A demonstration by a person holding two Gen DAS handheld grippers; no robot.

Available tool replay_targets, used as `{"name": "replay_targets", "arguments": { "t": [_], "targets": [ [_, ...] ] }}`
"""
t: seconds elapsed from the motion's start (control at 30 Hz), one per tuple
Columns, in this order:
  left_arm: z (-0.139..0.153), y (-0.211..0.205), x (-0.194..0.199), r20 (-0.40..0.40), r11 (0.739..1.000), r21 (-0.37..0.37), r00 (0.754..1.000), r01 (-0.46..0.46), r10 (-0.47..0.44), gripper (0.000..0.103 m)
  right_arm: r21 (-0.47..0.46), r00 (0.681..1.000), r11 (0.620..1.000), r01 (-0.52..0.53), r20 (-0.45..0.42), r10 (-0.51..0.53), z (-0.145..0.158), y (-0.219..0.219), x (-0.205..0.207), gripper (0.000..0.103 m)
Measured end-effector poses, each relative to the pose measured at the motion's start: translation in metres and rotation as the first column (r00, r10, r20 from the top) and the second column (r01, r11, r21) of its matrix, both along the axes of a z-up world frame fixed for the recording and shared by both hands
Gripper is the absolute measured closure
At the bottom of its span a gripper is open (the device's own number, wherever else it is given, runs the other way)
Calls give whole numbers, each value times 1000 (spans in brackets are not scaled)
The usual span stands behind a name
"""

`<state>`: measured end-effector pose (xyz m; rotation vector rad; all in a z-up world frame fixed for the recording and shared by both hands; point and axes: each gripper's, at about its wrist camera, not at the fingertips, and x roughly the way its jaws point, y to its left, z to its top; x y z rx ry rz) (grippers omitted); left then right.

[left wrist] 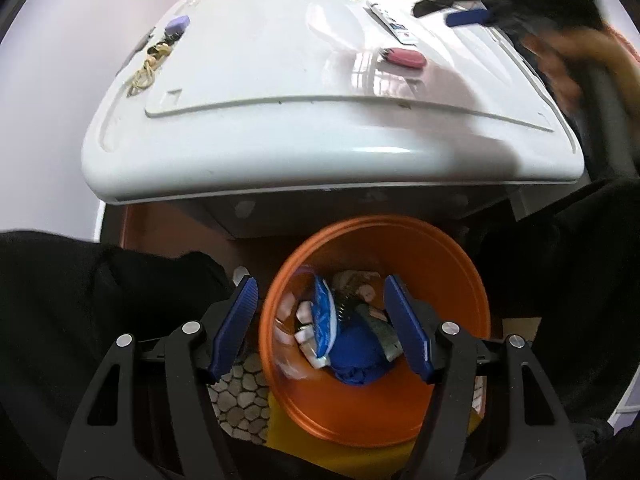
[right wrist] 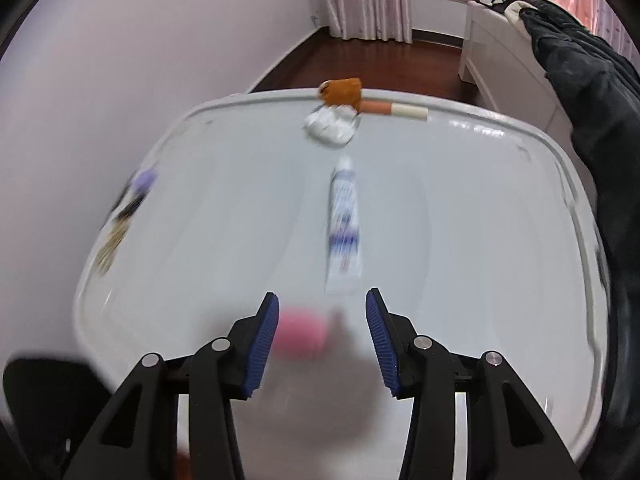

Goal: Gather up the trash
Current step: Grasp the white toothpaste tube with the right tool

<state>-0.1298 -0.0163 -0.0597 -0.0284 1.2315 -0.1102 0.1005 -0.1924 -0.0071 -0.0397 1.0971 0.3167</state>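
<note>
My left gripper [left wrist: 320,316] is open and empty above an orange bin [left wrist: 432,264] that holds blue and white wrappers [left wrist: 324,316] and other trash. On the white table [left wrist: 280,80] beyond lie a pink object [left wrist: 406,58] and a white tube [left wrist: 394,24]. My right gripper [right wrist: 322,328] is open over the table [right wrist: 460,240]; the pink object [right wrist: 302,332], blurred, lies between its fingers near the left one. The white tube [right wrist: 344,220], crumpled white tissue [right wrist: 330,124] and an orange-brown scrap [right wrist: 342,90] lie farther ahead. The right gripper also shows in the left wrist view [left wrist: 468,12].
A purple item [left wrist: 178,24] and a tangle of beige cord [left wrist: 150,66] lie at the table's left edge. An orange-and-white stick [right wrist: 394,109] rests at the far rim. Dark clothing [right wrist: 592,100] hangs at the right. A patterned mat [left wrist: 240,392] lies beside the bin.
</note>
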Motion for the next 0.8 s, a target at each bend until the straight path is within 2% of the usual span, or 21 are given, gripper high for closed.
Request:
{"name": "replay_targets", "arguments": {
  "t": [0.1,0.23,0.3,0.33,0.37,0.4,0.53,0.6,0.67,0.8],
  "targets": [
    [-1,5,8,-6,1000,9,1000,-9,9,38,-15,1000,1000,21,-19,-21,-18,13,41,57],
    [-4,12,21,-9,1000,17,1000,-7,7,38,-46,997,998,37,-66,-40,-48,29,77,57],
    [-2,14,26,-2,1000,24,1000,-6,6,38,-101,999,994,36,-8,-37,-52,37,83,53],
    [-1,15,29,1,1000,27,1000,-5,5,38,-107,999,994,35,1,-35,-52,39,84,55],
    [0,16,33,4,1000,30,1000,-2,2,38,-109,999,993,42,4,-41,-51,39,82,73],
    [3,17,37,8,999,33,1000,0,-1,38,-125,999,991,50,18,-48,-49,38,80,82],
    [22,22,65,19,1000,2,1000,0,0,38,-110,999,993,40,29,-38,-49,25,71,82],
    [37,23,94,33,1000,-28,999,14,-13,38,-68,998,996,55,-9,-56,-46,10,70,82],
    [48,17,124,66,998,-35,997,46,-43,38,-39,997,996,74,-13,-75,-40,-8,65,82],
    [61,-16,210,169,988,0,974,151,-149,30,-11,992,991,130,-3,-130,-30,-54,58,82]
  ]
}}
